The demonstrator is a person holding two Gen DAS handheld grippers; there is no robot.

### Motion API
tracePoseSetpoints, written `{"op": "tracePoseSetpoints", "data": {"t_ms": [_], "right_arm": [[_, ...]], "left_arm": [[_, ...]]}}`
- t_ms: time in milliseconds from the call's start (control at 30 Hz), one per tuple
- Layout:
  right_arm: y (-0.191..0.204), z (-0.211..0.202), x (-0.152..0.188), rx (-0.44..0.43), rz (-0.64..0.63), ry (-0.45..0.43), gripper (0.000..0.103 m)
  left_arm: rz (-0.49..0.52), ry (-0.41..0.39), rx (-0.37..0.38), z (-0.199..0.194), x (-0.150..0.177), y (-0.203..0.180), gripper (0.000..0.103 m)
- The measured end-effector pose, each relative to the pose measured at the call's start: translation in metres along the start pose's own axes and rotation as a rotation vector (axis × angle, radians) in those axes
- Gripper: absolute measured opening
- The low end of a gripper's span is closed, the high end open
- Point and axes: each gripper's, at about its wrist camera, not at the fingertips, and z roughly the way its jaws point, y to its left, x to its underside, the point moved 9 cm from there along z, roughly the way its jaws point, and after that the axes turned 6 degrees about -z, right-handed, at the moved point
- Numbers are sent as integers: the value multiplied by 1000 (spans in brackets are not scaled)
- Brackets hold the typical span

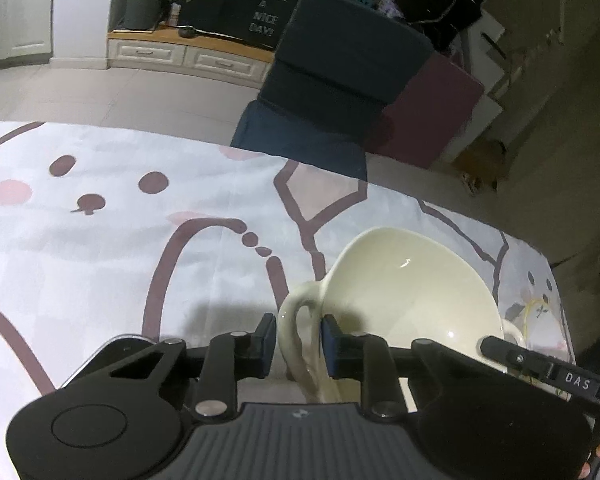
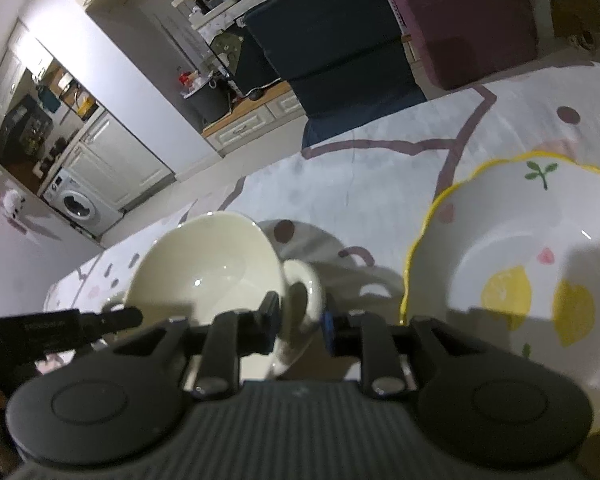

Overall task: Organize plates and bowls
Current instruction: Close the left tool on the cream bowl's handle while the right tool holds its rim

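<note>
Clearly not finished yet. At lower centre of the left wrist view, left hand-held gripper point(image 1: 298, 346) clenched around the looped handle point(image 1: 300, 320) of the cream bowl point(image 1: 412, 300), pads pressing on the loop from both sides. Bowl tilted toward the camera, lower right of that frame, over the patterned surface point(image 1: 100, 248); whether lifted or touching the cloth, cannot tell. Further right, in the right wrist view, right hand-held gripper point(image 2: 300, 320) grasping the other handle point(image 2: 304, 296) of the same bowl, at lower centre. Just beside, at right edge, lemon plate point(image 2: 520, 280) lying flat on the surface, apart from the bowl. Nothing stacked so far; probably left to do: setting the cream bowl onto or next to the lemon plate.
</note>
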Motion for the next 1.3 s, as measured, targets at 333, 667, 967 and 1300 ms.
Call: {"op": "tracePoseSetpoints", "data": {"t_ms": [333,667,967,1300], "right_arm": [[10,2,0,48,-33,17,27],[17,6,0,68,-49,26,28],[18,5,0,74,-77,35,29],[20,6,1,92,-82,28,29]], "left_arm": [[76,11,-16,0,0,-4,24],[122,42,-45,1,0,-8,26],[175,66,-87,3,1,-12,28],[143,52,-92,2,2,-12,27]]}}
